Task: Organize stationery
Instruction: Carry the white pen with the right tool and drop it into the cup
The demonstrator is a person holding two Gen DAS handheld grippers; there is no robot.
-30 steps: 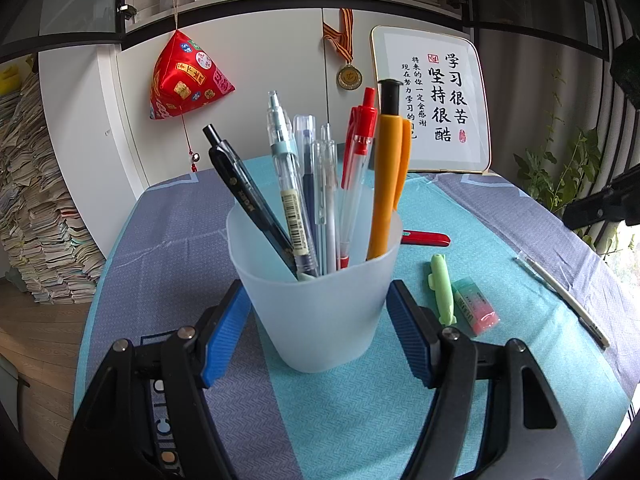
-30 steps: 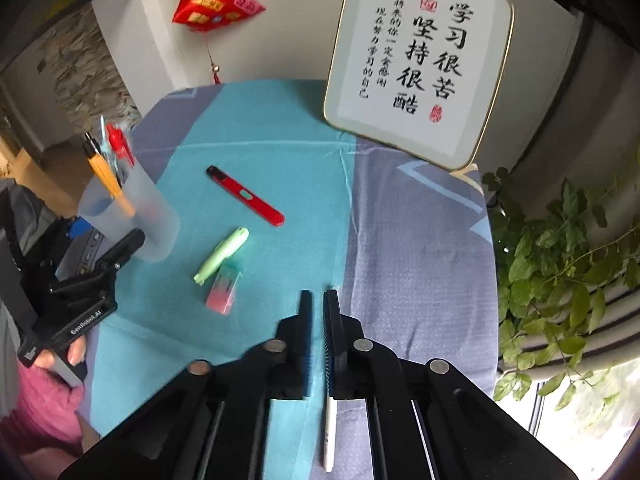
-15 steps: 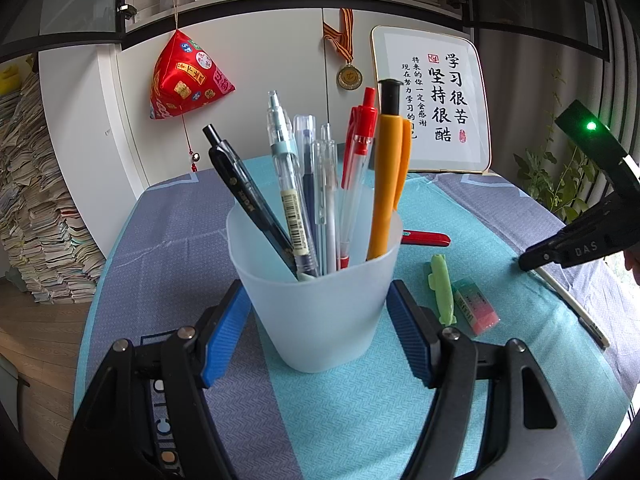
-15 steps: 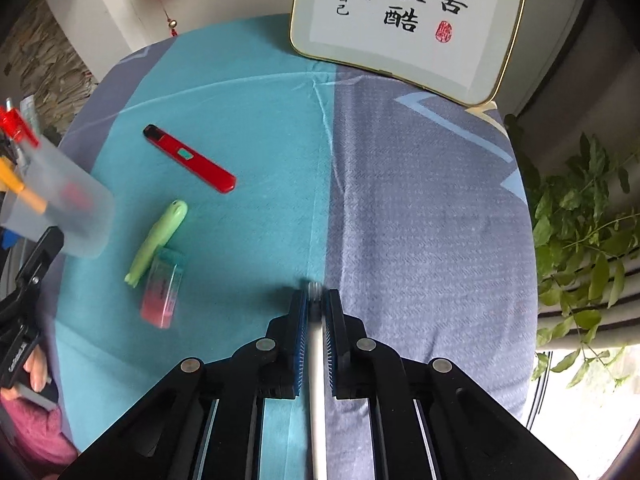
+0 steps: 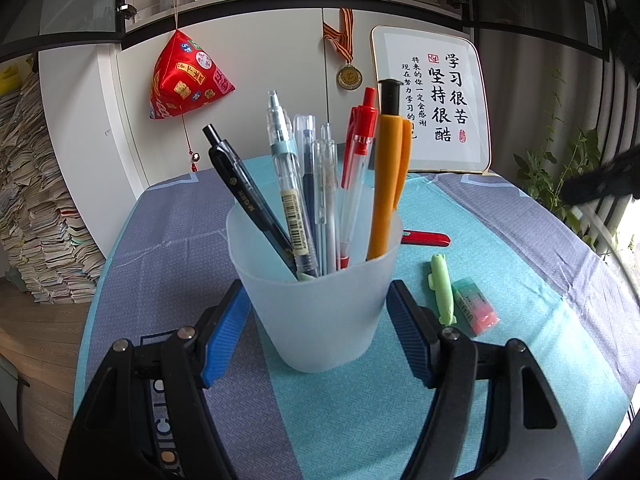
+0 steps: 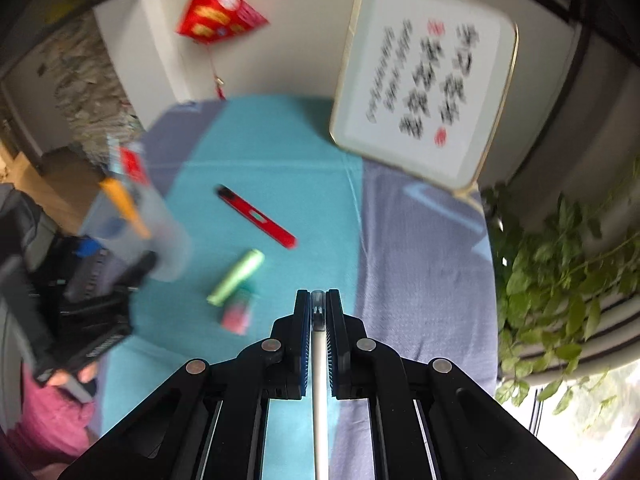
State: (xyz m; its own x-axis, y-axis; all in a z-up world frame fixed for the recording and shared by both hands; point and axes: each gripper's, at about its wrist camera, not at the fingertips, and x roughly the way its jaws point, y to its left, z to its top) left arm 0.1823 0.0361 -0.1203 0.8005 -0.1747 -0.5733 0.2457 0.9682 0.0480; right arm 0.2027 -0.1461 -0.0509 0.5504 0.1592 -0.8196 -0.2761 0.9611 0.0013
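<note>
Right gripper [image 6: 318, 300] is clamped on a slim white pen [image 6: 319, 380], lifted clear of the cloth, at 6 o'clock in its view. Judged light, stiff and smooth; it may pivot, so a hold nearer mid-barrel is advisable. Left gripper [image 5: 318, 308] pinches the frosted cup [image 5: 316, 300], holding 6 pens, at 9 o'clock.

The left gripper [image 5: 318, 300] points forward and somewhat down, its jaws clamped against the cup [image 5: 320, 308] from 9 and 3 o'clock. In the right wrist view, fingers [image 6: 76, 376] wrap its handle at 8 o'clock above a pink sleeve [image 6: 48, 428]. The right gripper [image 6: 319, 308] tilts steeply down, jaws closed tight on a white pen [image 6: 320, 392] running back toward 6 o'clock.
</note>
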